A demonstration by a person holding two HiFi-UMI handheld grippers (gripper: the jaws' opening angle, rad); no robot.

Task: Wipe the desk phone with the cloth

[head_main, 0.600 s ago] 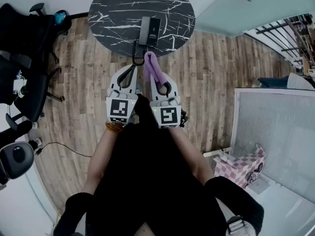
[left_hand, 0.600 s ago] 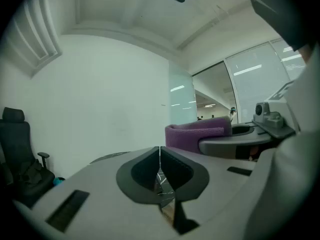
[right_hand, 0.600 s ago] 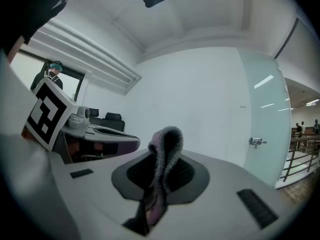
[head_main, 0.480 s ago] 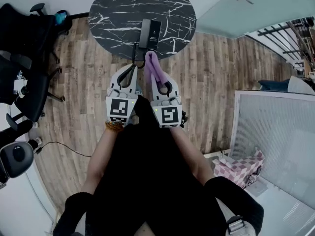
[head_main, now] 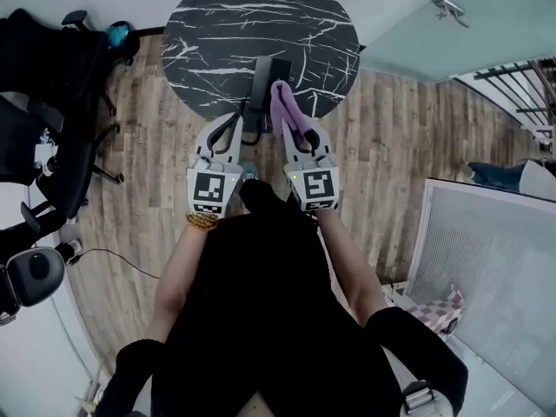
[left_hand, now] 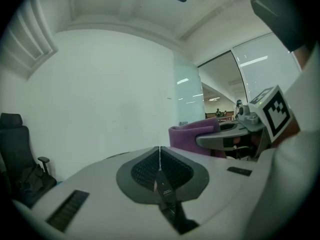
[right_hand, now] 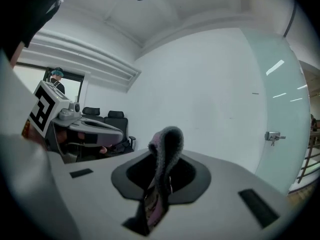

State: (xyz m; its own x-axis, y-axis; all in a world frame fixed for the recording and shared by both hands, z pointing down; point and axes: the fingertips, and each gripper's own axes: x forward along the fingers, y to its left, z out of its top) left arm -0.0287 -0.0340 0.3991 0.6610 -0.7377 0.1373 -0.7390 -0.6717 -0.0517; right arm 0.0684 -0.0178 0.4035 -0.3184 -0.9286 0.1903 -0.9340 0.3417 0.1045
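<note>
Fig. — item counts: 1 round table [head_main: 217, 24]; 1 desk phone [head_main: 263, 72]; 1 cloth [head_main: 287, 111]; 2 grippers, i.e. left gripper [left_hand: 160, 156] & right gripper [right_hand: 161, 184]; 1 person [head_main: 261, 320]; office chairs [head_main: 43, 120], min. 2; 1 pink-checked item [head_main: 434, 307].

even, soft indoor light, fairly bright, with no hard shadows. the head view bows strongly toward its rim. both gripper views sit inside a dark round vignette. ceiling strips glare on the glass wall [left_hand: 260, 79] at 2 o'clock. the near cloth [right_hand: 165, 149] is blurred.
</note>
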